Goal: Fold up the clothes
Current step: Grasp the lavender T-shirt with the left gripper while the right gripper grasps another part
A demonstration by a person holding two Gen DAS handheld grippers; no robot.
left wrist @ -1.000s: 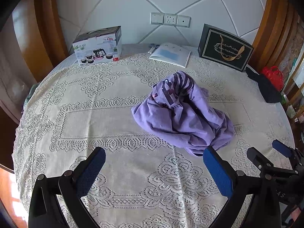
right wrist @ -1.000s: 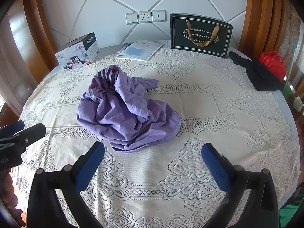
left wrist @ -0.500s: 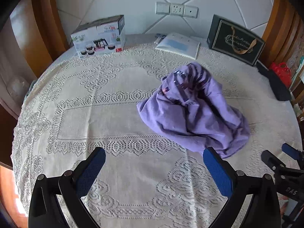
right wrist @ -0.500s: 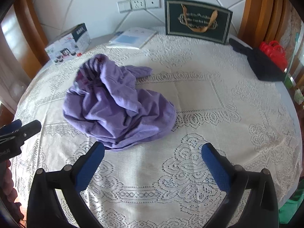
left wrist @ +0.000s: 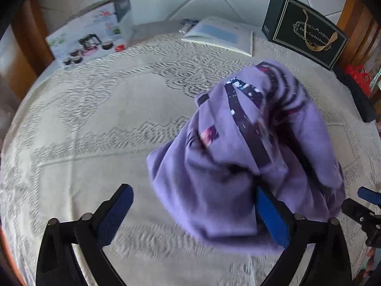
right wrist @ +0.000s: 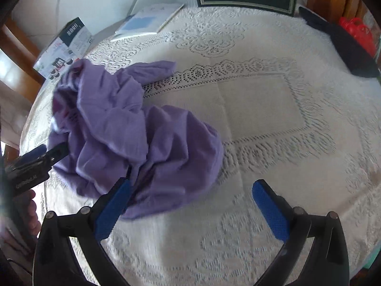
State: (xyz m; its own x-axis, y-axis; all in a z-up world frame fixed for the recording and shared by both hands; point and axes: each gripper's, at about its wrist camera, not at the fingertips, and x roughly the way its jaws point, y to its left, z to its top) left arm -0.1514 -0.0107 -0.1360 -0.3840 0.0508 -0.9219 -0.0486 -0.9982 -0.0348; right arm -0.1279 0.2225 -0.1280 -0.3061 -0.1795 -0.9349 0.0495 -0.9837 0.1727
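A crumpled purple garment (left wrist: 247, 147) with a dark printed pattern lies in a heap on the lace tablecloth (left wrist: 95, 124). My left gripper (left wrist: 193, 214) is open, its jaws wide apart, and the near edge of the garment lies between them, against the right finger. In the right wrist view the garment (right wrist: 133, 138) sits left of centre. My right gripper (right wrist: 190, 205) is open, and its left finger touches the garment's near edge. The left gripper also shows in the right wrist view (right wrist: 42, 157), at the garment's left side.
At the back of the round table stand a white product box (left wrist: 95, 35), a booklet (left wrist: 219, 35) and a dark gift bag (left wrist: 307, 31). A black item (right wrist: 343, 47) and a red bag (right wrist: 357, 31) lie at the right edge.
Both grippers have moved forward and down to the garment. It now fills much more of each view, with its edge between the left jaws.
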